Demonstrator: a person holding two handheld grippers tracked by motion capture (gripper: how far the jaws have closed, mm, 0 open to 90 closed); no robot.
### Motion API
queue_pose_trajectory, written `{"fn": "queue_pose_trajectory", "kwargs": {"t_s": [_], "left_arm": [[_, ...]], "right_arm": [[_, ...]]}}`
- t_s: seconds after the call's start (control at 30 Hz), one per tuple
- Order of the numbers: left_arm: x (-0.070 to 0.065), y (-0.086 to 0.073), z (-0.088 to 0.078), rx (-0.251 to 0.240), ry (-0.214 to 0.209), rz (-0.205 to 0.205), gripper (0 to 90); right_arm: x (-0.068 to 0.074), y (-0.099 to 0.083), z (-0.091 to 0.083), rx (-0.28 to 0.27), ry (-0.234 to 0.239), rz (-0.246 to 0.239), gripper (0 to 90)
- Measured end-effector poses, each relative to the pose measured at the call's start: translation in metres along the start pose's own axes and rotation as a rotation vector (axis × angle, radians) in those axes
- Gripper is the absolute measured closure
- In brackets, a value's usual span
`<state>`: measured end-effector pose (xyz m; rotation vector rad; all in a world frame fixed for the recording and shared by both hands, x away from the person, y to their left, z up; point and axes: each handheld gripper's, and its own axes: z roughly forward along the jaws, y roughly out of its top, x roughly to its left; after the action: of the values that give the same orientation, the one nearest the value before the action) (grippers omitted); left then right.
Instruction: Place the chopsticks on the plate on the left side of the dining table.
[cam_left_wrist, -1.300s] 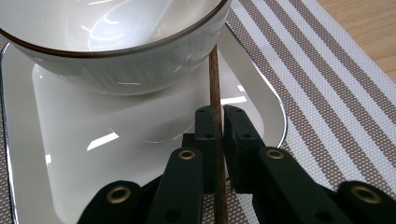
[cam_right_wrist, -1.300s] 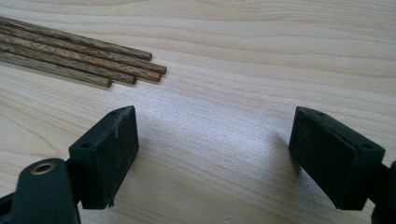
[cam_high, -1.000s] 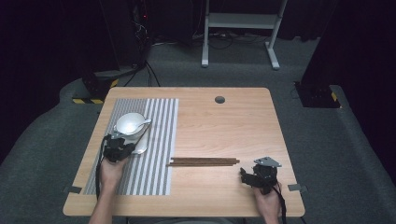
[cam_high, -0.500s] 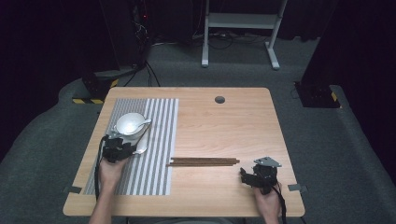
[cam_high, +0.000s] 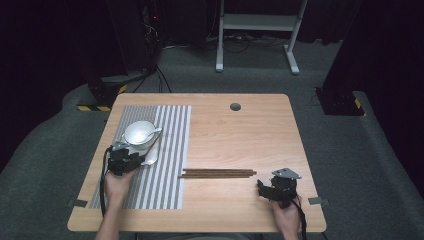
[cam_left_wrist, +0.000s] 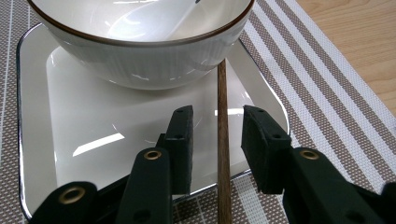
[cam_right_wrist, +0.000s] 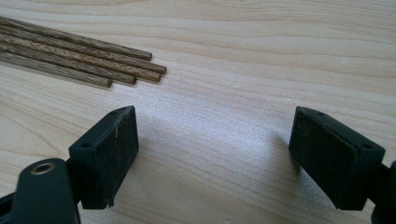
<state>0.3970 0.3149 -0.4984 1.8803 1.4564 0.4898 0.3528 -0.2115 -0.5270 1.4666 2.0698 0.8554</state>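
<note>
Since the earlier frame, left gripper (cam_left_wrist: 217, 140) jaws just opened, now apart around a single chopstick (cam_left_wrist: 222, 154) without pressing it; lying across the near rim of the square plate (cam_left_wrist: 32, 154), tip against the bowl (cam_left_wrist: 140, 65), at the table's left side; best backed straight off without nudging it; right gripper (cam_right_wrist: 212, 154) wide apart, empty, near the chopstick bundle (cam_right_wrist: 84, 58) toward the table's near edge

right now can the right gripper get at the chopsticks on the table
Probably yes. The right gripper stands open over bare wood, and the chopsticks lie just ahead with their ends toward it, nothing between.
</note>
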Motion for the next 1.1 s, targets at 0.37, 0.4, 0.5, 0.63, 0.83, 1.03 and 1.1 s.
{"fn": "queue_pose_trajectory", "kwargs": {"t_s": [0.37, 0.4, 0.5, 0.63, 0.83, 1.03, 1.1], "left_arm": [[-0.002, -0.003, -0.004, -0.006, -0.005, -0.023, 63.2], [-0.002, -0.003, -0.004, -0.008, -0.008, -0.028, 63.0], [-0.003, -0.003, -0.007, -0.022, -0.013, -0.043, 62.3], [-0.005, -0.004, -0.007, -0.022, -0.008, -0.04, 61.9], [-0.008, -0.006, -0.01, -0.03, -0.012, -0.042, 61.4], [-0.016, -0.008, -0.012, -0.039, -0.016, -0.035, 61.8], [-0.017, -0.008, -0.012, -0.039, -0.016, -0.029, 61.7]], "right_arm": [[0.0, 0.0, 0.0, 0.0, 0.0, 0.002, 15.5], [0.0, 0.0, 0.0, 0.001, 0.0, 0.002, 15.5], [0.0, 0.0, 0.0, 0.0, 0.0, 0.0, 15.5], [0.0, 0.0, 0.0, 0.0, 0.0, 0.0, 15.5], [0.0, 0.0, 0.0, 0.0, 0.0, 0.0, 15.5], [0.0, 0.0, 0.0, 0.0, 0.0, 0.0, 15.5], [0.0, 0.0, 0.0, 0.0, 0.0, -0.001, 15.5]]}}
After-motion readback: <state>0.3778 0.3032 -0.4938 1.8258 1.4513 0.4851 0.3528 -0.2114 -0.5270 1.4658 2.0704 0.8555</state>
